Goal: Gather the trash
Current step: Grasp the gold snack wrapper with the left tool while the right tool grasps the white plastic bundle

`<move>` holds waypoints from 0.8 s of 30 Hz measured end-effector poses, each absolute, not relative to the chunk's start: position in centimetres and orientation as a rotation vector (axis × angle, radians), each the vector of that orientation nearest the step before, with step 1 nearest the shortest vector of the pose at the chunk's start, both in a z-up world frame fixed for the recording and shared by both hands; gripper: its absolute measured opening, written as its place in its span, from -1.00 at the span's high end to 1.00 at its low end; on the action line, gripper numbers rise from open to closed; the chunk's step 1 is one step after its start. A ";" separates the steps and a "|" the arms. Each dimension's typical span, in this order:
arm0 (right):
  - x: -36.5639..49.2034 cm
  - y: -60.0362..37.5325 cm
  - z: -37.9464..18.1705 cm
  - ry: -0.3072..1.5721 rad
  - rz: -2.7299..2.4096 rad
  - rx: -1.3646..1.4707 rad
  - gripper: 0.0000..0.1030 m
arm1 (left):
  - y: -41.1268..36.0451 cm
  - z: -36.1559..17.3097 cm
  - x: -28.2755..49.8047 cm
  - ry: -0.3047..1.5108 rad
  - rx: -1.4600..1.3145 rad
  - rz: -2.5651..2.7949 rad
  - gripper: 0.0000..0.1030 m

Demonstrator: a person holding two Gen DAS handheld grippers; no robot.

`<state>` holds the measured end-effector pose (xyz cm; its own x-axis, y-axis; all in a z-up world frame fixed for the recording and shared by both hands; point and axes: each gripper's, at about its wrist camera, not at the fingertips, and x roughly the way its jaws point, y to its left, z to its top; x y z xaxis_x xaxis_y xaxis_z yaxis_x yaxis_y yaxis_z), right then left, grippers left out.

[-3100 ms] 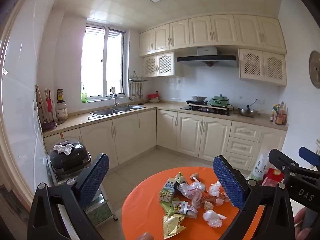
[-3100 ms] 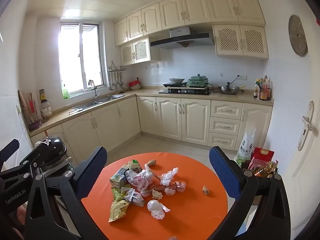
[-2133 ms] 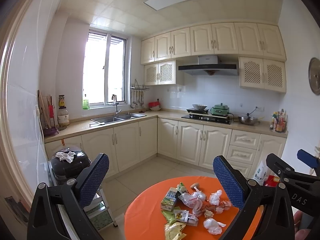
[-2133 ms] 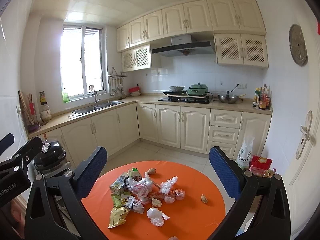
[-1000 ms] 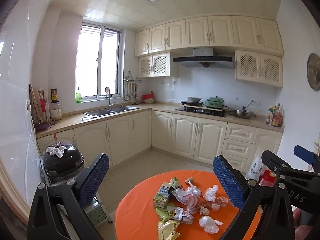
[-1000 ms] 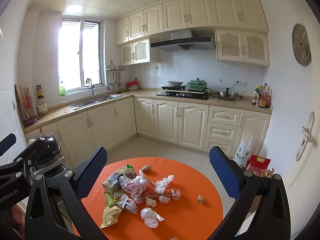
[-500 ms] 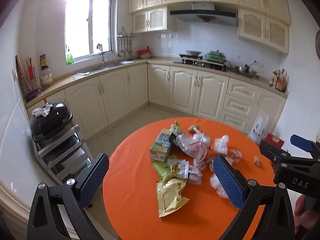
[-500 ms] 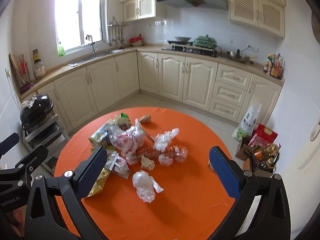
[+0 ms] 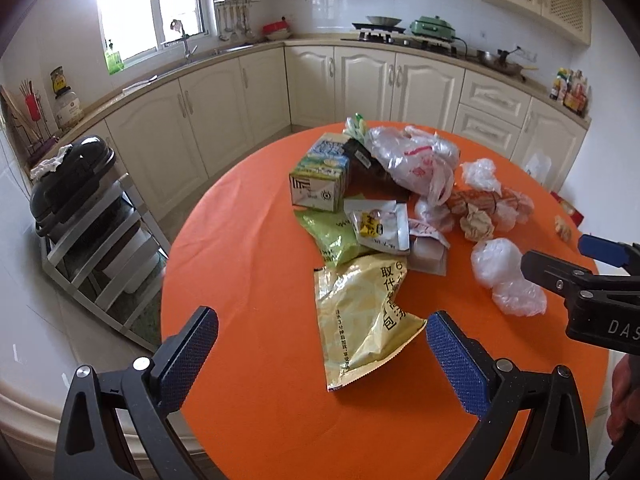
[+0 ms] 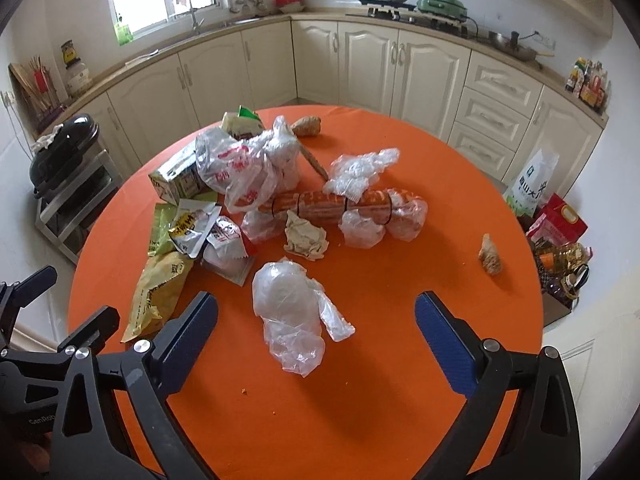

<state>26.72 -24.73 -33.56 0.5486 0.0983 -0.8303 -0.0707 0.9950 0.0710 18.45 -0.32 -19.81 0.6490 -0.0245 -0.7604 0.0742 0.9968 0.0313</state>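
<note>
Both the left gripper (image 9: 322, 354) and right gripper (image 10: 316, 330) stand spread and empty, the right's jaws just narrowing slightly; at its twelve o'clock, crumpled clear plastic (image 10: 294, 316), contents indistinct.

Dark packet (image 9: 366, 160) mostly hidden under plastic bag (image 9: 416, 158); bottle labels (image 10: 590, 80) too small to read.

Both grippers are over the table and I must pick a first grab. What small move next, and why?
Probably lower the right gripper onto the clear plastic bag. It lies loose on the orange table, apart from the pile, nearly between the open, empty jaws, which have just been closing slightly.
</note>
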 end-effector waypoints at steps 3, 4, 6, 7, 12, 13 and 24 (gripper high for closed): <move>27.7 -24.4 -35.3 1.023 0.119 0.026 -0.73 | -0.6 -21.8 20.1 0.891 0.071 -0.059 -0.99; 28.0 -24.4 -35.7 1.033 0.123 0.026 -0.69 | -0.6 -22.3 20.6 0.896 0.073 -0.061 -0.99; 28.6 -24.4 -36.5 1.046 0.125 0.029 -0.61 | -0.7 -23.1 21.8 0.894 0.065 -0.081 -0.99; 28.9 -24.4 -36.9 1.055 0.126 0.032 -0.60 | -0.9 -23.4 22.6 0.894 0.053 -0.103 -0.99; 29.7 -24.2 -38.1 1.084 0.142 0.032 -0.49 | -1.4 -24.6 24.3 0.936 0.053 -0.137 -0.99; 29.8 -24.2 -38.2 1.086 0.147 0.032 -0.49 | -1.4 -25.0 24.3 0.944 0.053 -0.141 -0.99; 29.8 -24.3 -39.6 1.105 0.153 0.020 -0.54 | -1.3 -27.6 24.0 0.988 0.081 -0.164 -0.99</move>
